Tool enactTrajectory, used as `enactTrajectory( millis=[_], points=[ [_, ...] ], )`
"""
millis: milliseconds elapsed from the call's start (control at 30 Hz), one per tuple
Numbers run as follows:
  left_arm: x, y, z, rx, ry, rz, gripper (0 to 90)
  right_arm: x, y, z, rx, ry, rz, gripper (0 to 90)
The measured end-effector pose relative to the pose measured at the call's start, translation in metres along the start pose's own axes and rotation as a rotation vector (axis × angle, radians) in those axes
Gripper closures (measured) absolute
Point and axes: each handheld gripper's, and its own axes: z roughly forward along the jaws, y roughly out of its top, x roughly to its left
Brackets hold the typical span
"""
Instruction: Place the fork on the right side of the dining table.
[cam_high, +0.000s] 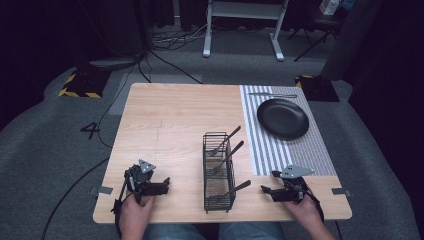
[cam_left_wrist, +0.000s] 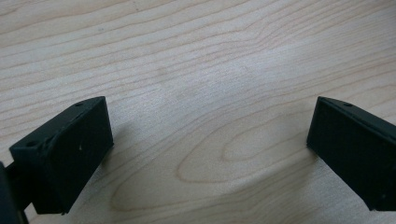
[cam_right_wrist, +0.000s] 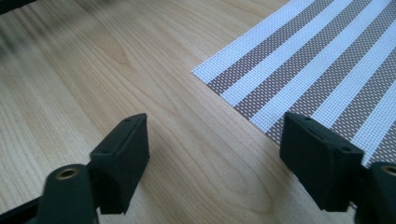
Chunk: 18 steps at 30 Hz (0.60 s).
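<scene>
On the wooden table (cam_high: 170, 115), both the left gripper (cam_high: 166, 183) and right gripper (cam_high: 265, 190) rest spread and empty, flanking the wire caddy (cam_high: 219, 172) of forks (cam_high: 223, 140); a careless reach could tip it.

Three forks (cam_high: 226, 141) stand in one wire basket (cam_high: 218, 200) between the two grippers' jaws. Beyond the right jaws lie one black plate (cam_high: 283, 118), one striped placemat (cam_high: 315, 150) and one knife (cam_high: 272, 95).

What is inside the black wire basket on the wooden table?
Inside the black wire basket stand three dark-handled utensils, leaning right; two look like forks. The third one's head is hidden behind the mesh.
</scene>
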Motion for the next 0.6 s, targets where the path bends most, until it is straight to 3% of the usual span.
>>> enactTrajectory(
  millis=[200,600],
  points=[
    [0.0,-0.0001,-0.0002,0.002,-0.003,0.001,0.3,-0.0009,0.0002,-0.0007,-0.006,-0.003,-0.001,32.7],
    [-0.0003,-0.0004,-0.0004,0.001,-0.003,-0.002,0.3,-0.0013,0.0,-0.0009,-0.008,0.003,-0.004,33.0]
  ],
)
